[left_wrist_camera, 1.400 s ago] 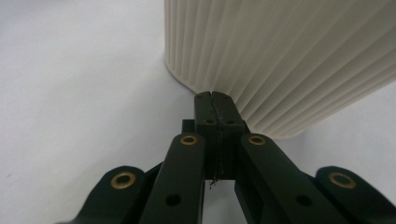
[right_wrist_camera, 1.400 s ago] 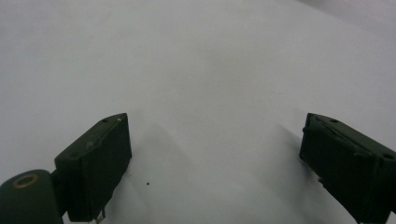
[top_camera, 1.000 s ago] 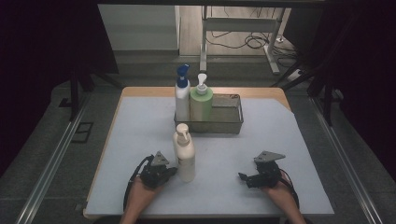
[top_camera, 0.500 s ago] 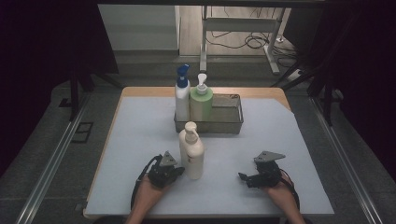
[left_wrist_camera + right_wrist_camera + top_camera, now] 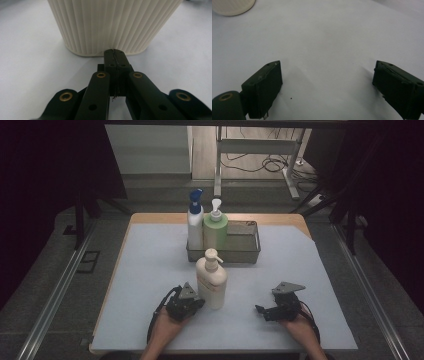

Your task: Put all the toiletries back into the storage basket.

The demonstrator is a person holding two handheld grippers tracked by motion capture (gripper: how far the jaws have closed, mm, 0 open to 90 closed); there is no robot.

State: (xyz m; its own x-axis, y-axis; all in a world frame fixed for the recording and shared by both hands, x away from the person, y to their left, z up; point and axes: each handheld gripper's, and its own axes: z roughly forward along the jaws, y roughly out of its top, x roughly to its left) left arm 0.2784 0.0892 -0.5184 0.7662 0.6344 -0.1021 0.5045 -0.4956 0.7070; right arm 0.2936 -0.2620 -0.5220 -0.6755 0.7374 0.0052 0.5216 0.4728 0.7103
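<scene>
A cream ribbed pump bottle (image 5: 211, 279) stands upright on the white table cover, in front of a wire basket (image 5: 243, 251). My left gripper (image 5: 194, 302) sits just left of the bottle's base, shut, its tips at or nearly at the ribbed wall (image 5: 110, 27); the left gripper (image 5: 114, 53) holds nothing. My right gripper (image 5: 261, 312) rests low on the cover at the front right, open and empty. In the right gripper view the right gripper (image 5: 327, 85) has bare cover between its jaws, and the bottle's base (image 5: 233, 6) shows at the top left.
The wire basket holds a white bottle with a blue spray cap (image 5: 195, 220) and a green pump bottle (image 5: 215, 227), both at its left end. The white cover (image 5: 150, 265) spreads over the wooden table; beyond its edges the floor drops away.
The cream bottle has slid to the right and slightly toward the person, with the shut left gripper moving along beside it. The right gripper has stayed where it was.
</scene>
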